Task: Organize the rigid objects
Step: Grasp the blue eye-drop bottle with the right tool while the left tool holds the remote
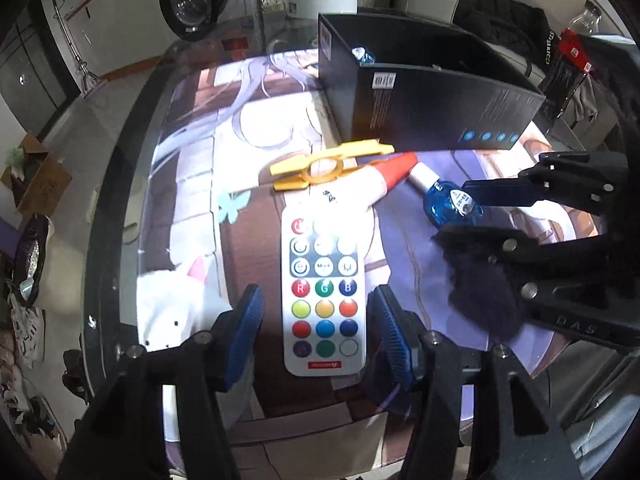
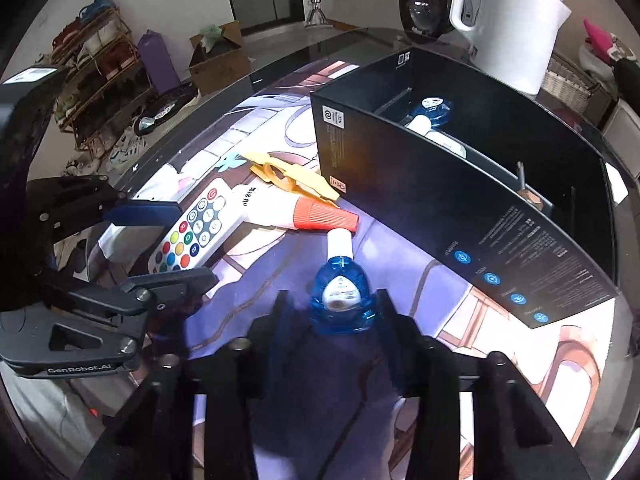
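My right gripper [image 2: 340,304] clamps blue bottle [image 2: 341,288], white cap pointing far toward black box [image 2: 460,216], my left gripper [image 1: 316,320] open astride remote [image 1: 323,292], lengthwise near-far on mat [image 1: 400,248].

Right gripper [image 2: 340,304]: I see its jaws closed on the blue bottle [image 2: 341,286].
Black box [image 2: 440,208]: holds another blue bottle [image 2: 434,106].

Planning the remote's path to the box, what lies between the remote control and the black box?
A white tube with an orange cap and, nearer the box, a yellow plastic tool; the left wrist view shows both.
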`<state>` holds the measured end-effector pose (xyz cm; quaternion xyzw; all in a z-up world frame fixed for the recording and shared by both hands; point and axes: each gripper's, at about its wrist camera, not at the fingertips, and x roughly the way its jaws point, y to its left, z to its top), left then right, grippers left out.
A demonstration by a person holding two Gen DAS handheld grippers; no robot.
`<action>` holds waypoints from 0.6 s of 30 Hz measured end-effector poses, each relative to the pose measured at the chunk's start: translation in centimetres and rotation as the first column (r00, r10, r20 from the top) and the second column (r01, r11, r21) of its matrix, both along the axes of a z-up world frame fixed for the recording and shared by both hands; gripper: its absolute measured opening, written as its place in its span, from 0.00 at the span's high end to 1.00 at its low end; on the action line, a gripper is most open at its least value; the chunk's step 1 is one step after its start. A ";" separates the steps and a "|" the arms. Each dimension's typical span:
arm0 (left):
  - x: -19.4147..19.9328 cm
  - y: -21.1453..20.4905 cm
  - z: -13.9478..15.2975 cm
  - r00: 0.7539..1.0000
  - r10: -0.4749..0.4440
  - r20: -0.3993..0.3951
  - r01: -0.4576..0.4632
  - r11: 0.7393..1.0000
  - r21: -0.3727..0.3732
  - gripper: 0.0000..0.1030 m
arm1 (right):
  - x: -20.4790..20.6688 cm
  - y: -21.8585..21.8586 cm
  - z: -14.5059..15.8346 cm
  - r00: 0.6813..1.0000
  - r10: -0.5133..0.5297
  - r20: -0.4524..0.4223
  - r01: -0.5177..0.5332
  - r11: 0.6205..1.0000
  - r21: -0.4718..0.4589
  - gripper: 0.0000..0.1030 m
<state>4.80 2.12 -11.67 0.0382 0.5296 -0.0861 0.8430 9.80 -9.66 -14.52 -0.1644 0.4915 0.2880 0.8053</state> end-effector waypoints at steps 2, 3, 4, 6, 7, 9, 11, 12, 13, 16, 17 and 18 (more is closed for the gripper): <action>0.1 -0.1 0.0 1.000 -0.009 0.002 0.009 1.000 -0.003 0.60 | -0.1 -0.1 0.1 1.000 0.004 -0.011 -0.004 1.000 0.004 0.70; 0.2 -0.1 0.1 1.000 -0.012 0.003 0.012 1.000 -0.005 0.63 | -0.1 -0.2 0.1 1.000 0.000 -0.020 0.000 1.000 0.014 0.70; 0.3 0.0 0.1 1.000 -0.009 -0.002 0.009 1.000 -0.011 0.63 | -0.1 -0.3 0.1 1.000 -0.003 -0.025 0.003 1.000 0.018 0.70; 0.4 0.1 0.2 1.000 -0.004 -0.003 0.004 1.000 -0.019 0.64 | -0.3 -0.2 0.1 1.000 -0.001 -0.024 0.001 1.000 0.016 0.71; 0.3 0.1 0.2 1.000 -0.001 -0.001 0.001 1.000 -0.022 0.64 | -0.3 0.0 0.0 1.000 0.001 -0.025 -0.001 1.000 0.016 0.71; 0.2 0.2 0.6 1.000 0.004 0.019 -0.003 1.000 -0.017 0.64 | -0.5 0.2 0.2 1.000 0.003 -0.024 -0.002 1.000 0.020 0.71; -0.1 0.0 1.3 0.999 -0.005 0.051 0.006 1.000 -0.014 0.64 | -0.8 -0.2 0.7 1.000 0.008 -0.019 -0.008 1.000 0.030 0.71; -0.3 -0.1 1.8 0.998 -0.011 0.068 0.013 1.000 -0.020 0.64 | -1.1 -0.2 1.0 1.000 0.009 -0.016 -0.008 0.999 0.036 0.71; -0.5 -0.2 2.3 0.996 -0.018 0.087 0.020 0.999 -0.025 0.64 | -1.3 -0.3 1.3 1.000 0.009 -0.012 -0.008 0.999 0.043 0.71; -0.8 -0.5 3.4 0.991 -0.032 0.134 0.035 0.999 -0.020 0.64 | -2.0 -0.5 2.1 1.000 0.014 -0.005 -0.014 0.998 0.058 0.71; -0.7 -0.6 3.5 0.990 -0.032 0.138 0.035 0.999 -0.019 0.64 | -2.3 -0.4 2.2 1.000 0.020 -0.008 -0.019 0.999 0.051 0.71; -0.7 -0.6 3.6 0.990 -0.033 0.136 0.037 0.999 -0.023 0.64 | -2.5 -0.3 2.3 0.999 0.029 -0.015 -0.028 0.998 0.050 0.71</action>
